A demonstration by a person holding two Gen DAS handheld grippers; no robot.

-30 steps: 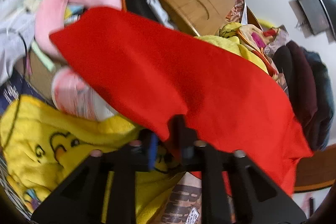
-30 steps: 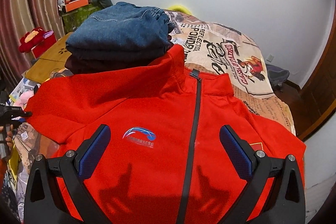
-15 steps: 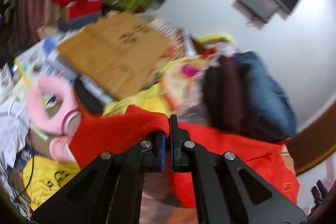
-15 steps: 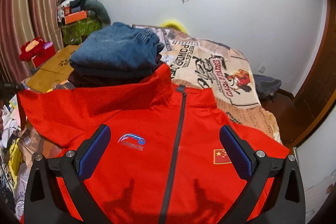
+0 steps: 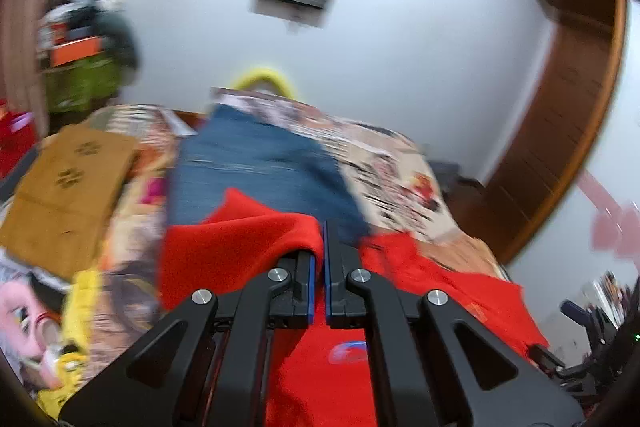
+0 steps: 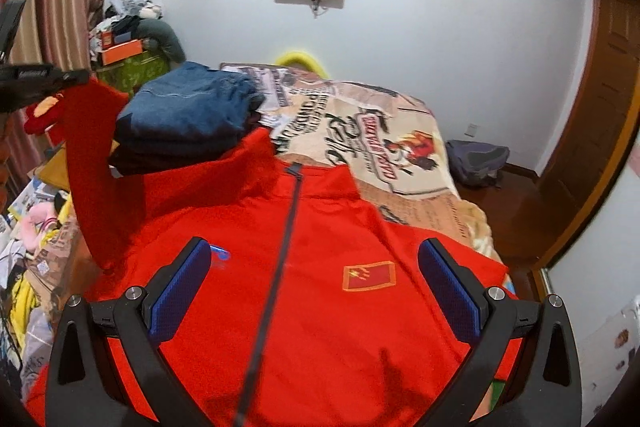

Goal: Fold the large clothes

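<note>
- The bed (image 6: 420,131), with its printed cover, serves as the folding surface; it runs away toward the wall at 12 o'clock in the right view.
- The jacket (image 6: 320,287) lies front-up and zipped on the near end of the bed, collar toward 12 o'clock, flat presumably so the sides can be folded in over the chest.
- Its sleeve (image 6: 92,163) rises off the bed at 9 to 10 o'clock, hanging in a slack strip; I judge it is being carried in across the body (the first fold, most likely).
- A stack of jeans (image 6: 188,115) sits at 11 o'clock, touching the collar, a likely pile for finished pieces.
- The right gripper (image 6: 314,297) hovers over the chest, jaws spread wide and holding nothing, perhaps ready to pin the cloth.
- The left gripper (image 5: 318,255) has its jaws pinched tight on the sleeve end, red cloth bunched at 10 o'clock of the pads (this view is blurred).
- A small flag patch (image 6: 369,275) marks the chest at 3 o'clock of the zip.
</note>
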